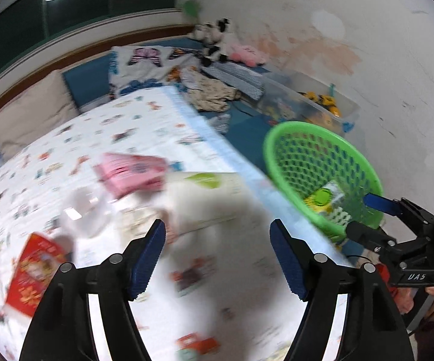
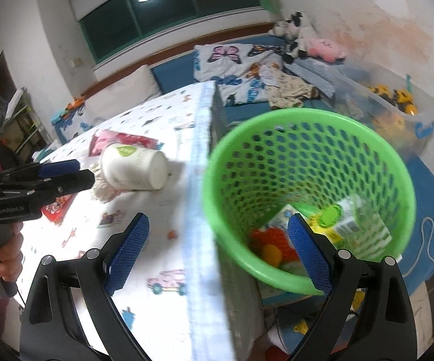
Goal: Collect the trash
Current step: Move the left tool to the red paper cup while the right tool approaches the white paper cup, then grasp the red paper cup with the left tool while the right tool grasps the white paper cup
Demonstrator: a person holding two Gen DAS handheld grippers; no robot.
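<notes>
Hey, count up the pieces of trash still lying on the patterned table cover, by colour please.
Pink packet: 1
White paper cup, on its side: 1
Red packet: 1
Clear plastic piece, blurred: 1
Total: 4

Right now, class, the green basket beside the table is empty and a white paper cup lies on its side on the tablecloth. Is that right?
Not quite. The green basket is not empty: the right wrist view shows a carton and other packaging in it. The white paper cup does lie on its side on the tablecloth.
</notes>
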